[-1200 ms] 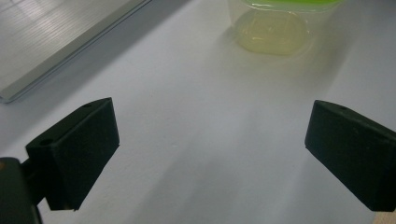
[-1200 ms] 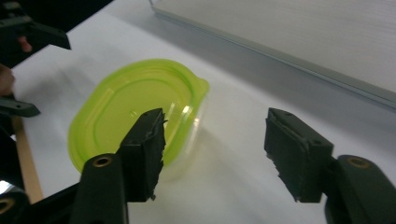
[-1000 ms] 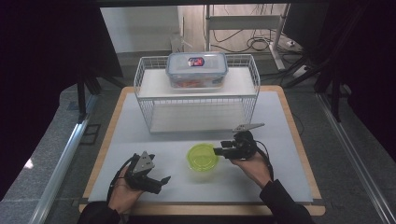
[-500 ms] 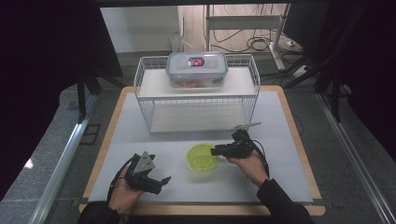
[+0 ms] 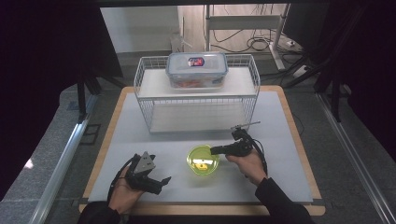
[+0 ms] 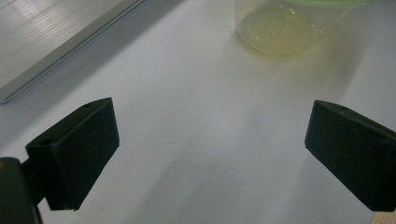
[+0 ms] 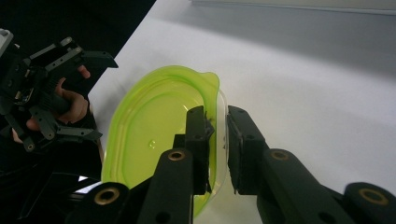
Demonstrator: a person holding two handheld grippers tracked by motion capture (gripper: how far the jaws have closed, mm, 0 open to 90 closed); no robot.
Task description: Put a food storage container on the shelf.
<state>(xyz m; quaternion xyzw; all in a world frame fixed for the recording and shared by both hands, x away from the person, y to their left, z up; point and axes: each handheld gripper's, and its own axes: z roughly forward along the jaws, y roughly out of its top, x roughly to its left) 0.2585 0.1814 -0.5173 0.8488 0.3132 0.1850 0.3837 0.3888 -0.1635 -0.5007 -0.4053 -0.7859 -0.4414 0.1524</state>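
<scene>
Bowl (image 5: 202, 160) of thin green plastic sits on the white worktop (image 5: 280, 177) in front of the wire rack (image 5: 196, 93); it looks light, stiff and rather slick, so the rim is the sensible hold. Right gripper (image 7: 217, 126) has just been closing, one finger inside and one outside the near wall, grasping that rim. Left gripper (image 5: 154, 182) rests apart with fingers (image 6: 74, 149) spread, nothing between them. Open worktop lies all around the bowl; the rack stands well behind it, bearing a lidded box (image 5: 196, 69).
</scene>
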